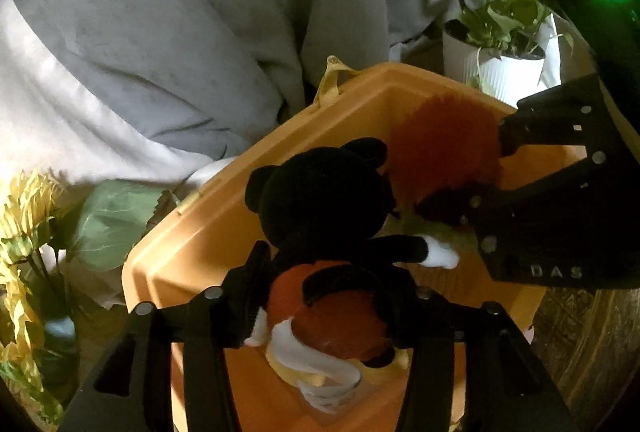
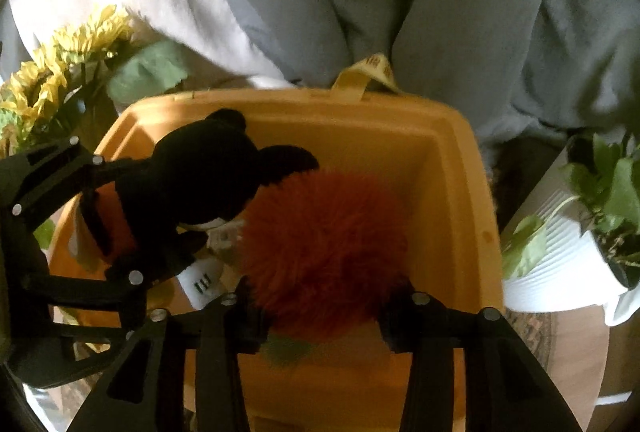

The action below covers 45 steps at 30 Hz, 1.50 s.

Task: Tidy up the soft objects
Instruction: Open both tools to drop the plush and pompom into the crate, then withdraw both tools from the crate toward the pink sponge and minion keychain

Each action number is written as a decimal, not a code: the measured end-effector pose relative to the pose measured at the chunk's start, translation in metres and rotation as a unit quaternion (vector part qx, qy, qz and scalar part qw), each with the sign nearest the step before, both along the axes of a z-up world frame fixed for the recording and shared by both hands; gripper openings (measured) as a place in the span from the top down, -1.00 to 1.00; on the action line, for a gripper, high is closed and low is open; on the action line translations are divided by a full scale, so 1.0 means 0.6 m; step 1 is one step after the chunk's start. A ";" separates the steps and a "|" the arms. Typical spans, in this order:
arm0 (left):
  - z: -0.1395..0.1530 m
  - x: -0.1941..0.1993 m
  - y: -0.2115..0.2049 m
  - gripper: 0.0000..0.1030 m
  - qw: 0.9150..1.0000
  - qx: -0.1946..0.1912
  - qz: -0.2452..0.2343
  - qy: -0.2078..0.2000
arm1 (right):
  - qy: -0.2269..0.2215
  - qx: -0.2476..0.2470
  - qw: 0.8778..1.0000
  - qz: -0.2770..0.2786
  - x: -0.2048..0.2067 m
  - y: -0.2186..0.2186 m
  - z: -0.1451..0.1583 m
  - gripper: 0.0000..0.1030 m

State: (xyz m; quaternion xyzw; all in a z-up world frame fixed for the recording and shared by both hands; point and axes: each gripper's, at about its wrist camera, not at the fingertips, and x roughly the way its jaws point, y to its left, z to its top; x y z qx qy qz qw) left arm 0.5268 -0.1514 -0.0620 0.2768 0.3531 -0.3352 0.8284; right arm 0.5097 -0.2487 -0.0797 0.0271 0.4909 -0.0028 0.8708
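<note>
A black mouse plush (image 1: 320, 200) with an orange body and white hands hangs over the open orange storage box (image 1: 192, 232). My left gripper (image 1: 324, 308) is shut on the plush's orange body, above the box. In the right wrist view the plush (image 2: 200, 180) and left gripper (image 2: 120, 220) show at the left. My right gripper (image 2: 320, 304) is shut on a fluffy orange toy (image 2: 324, 232) with a green part, inside the box (image 2: 452, 200). The right gripper (image 1: 464, 176) and fluffy toy (image 1: 440, 136) also show in the left wrist view.
Yellow artificial sunflowers (image 1: 20, 232) with green leaves stand left of the box. A white ribbed pot with a green plant (image 2: 572, 252) stands to its right. The person's grey clothing (image 1: 200, 12) is behind the box. A yellow strap handle (image 2: 368, 72) sits on the far rim.
</note>
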 end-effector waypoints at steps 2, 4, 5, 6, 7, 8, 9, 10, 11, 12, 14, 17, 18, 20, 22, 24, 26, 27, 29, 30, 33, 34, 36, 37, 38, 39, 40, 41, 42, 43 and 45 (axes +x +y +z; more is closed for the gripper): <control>-0.002 0.001 0.000 -0.13 1.000 0.005 0.002 0.004 | 0.008 -0.001 1.000 0.000 0.000 0.001 -0.003 -0.06; -0.003 0.002 0.002 -0.37 1.000 0.007 0.009 0.007 | 0.005 -0.007 1.000 -0.002 -0.002 0.003 -0.001 -0.24; -0.001 0.001 0.004 -0.43 1.000 0.006 0.013 0.006 | 0.001 -0.010 1.000 -0.003 -0.003 0.004 0.003 -0.27; 0.000 0.000 0.007 -0.49 1.000 0.006 0.016 0.003 | -0.003 -0.012 1.000 -0.004 -0.004 0.004 0.007 -0.28; 0.003 -0.002 0.008 -0.53 1.000 0.009 0.021 -0.006 | -0.009 -0.012 1.000 -0.004 -0.006 0.004 0.013 -0.28; 0.006 -0.005 0.010 -0.55 1.000 0.009 0.023 -0.013 | -0.013 -0.013 1.000 -0.005 -0.008 0.004 0.019 -0.28; 0.010 -0.009 0.012 -0.59 0.999 0.009 0.025 -0.020 | -0.018 -0.016 1.000 -0.008 -0.011 0.004 0.025 -0.28; 0.017 -0.013 0.014 -0.60 0.999 0.006 0.027 -0.027 | -0.023 -0.018 1.000 -0.010 -0.012 0.003 0.030 -0.28; 0.021 -0.015 0.015 -0.60 0.999 0.004 0.028 -0.031 | -0.031 -0.023 0.999 -0.015 -0.015 0.002 0.037 -0.28; 0.026 -0.017 0.017 -0.60 0.999 0.001 0.031 -0.035 | -0.042 -0.027 0.999 -0.022 -0.022 0.001 0.048 -0.29; 0.041 -0.021 0.020 -0.61 0.998 -0.004 0.045 -0.043 | -0.061 -0.025 0.997 -0.032 -0.031 -0.004 0.065 -0.28; 0.063 -0.028 0.027 -0.68 0.997 -0.022 0.063 -0.047 | -0.096 -0.022 0.994 -0.049 -0.047 -0.011 0.097 -0.29; 0.073 -0.032 0.031 -0.70 0.996 -0.031 0.073 -0.047 | -0.107 -0.020 0.993 -0.054 -0.054 -0.014 0.107 -0.29; 0.087 -0.039 0.035 -0.74 0.994 -0.044 0.085 -0.050 | -0.127 -0.013 0.990 -0.062 -0.063 -0.018 0.124 -0.29; 0.101 -0.050 0.042 -0.74 0.992 -0.065 0.101 -0.044 | -0.153 -0.002 0.986 -0.067 -0.082 -0.022 0.140 -0.29; 0.111 -0.065 0.048 -0.74 0.989 -0.082 0.116 -0.042 | -0.172 0.003 0.983 -0.067 -0.098 -0.024 0.152 -0.29; 0.121 -0.082 0.054 -0.75 0.986 -0.097 0.126 -0.051 | -0.187 0.006 0.980 -0.068 -0.115 -0.024 0.159 -0.29; 0.124 -0.093 0.055 -0.75 0.984 -0.103 0.130 -0.057 | -0.196 0.010 0.978 -0.067 -0.123 -0.025 0.161 -0.29; 0.129 -0.113 0.057 -0.75 0.981 -0.113 0.141 -0.069 | -0.207 0.019 0.976 -0.067 -0.139 -0.027 0.162 -0.29; 0.132 -0.126 0.059 -0.75 0.979 -0.119 0.148 -0.077 | -0.211 0.021 0.975 -0.065 -0.146 -0.028 0.161 -0.29; 0.136 -0.152 0.061 -0.75 0.974 -0.126 0.164 -0.092 | -0.218 0.016 0.974 -0.055 -0.167 -0.025 0.157 -0.29; 0.136 -0.163 0.062 -0.75 0.972 -0.129 0.169 -0.100 | -0.220 0.013 0.974 -0.051 -0.173 -0.024 0.155 -0.29; 0.136 -0.178 0.065 -0.75 0.969 -0.134 0.177 -0.108 | -0.224 0.014 0.973 -0.047 -0.185 -0.026 0.151 -0.28; 0.134 -0.188 0.065 -0.75 0.968 -0.137 0.181 -0.111 | -0.226 0.017 0.973 -0.044 -0.193 -0.027 0.150 -0.28; 0.133 -0.195 0.067 -0.75 0.967 -0.141 0.184 -0.110 | -0.228 0.020 0.972 -0.041 -0.200 -0.029 0.148 -0.28; 0.131 -0.202 0.069 -0.74 0.966 -0.147 0.183 -0.110 | -0.229 0.021 0.972 -0.040 -0.206 -0.030 0.144 -0.28; 0.127 -0.210 0.068 -0.74 0.966 -0.148 0.183 -0.110 | -0.229 0.021 0.973 -0.038 -0.212 -0.030 0.140 -0.28; 0.122 -0.216 0.067 -0.74 0.966 -0.145 0.184 -0.107 | -0.227 0.021 0.973 -0.036 -0.218 -0.030 0.136 -0.28; 0.119 -0.220 0.066 -0.74 0.967 -0.144 0.182 -0.103 | -0.226 0.021 0.973 -0.035 -0.224 -0.031 0.132 -0.28; 0.114 -0.224 0.065 -0.74 0.969 -0.143 0.180 -0.097 | -0.223 0.021 0.974 -0.033 -0.228 -0.031 0.128 -0.28; 0.104 -0.230 0.062 -0.74 0.970 -0.139 0.180 -0.088 | -0.210 0.021 0.977 -0.030 -0.235 -0.030 0.112 -0.27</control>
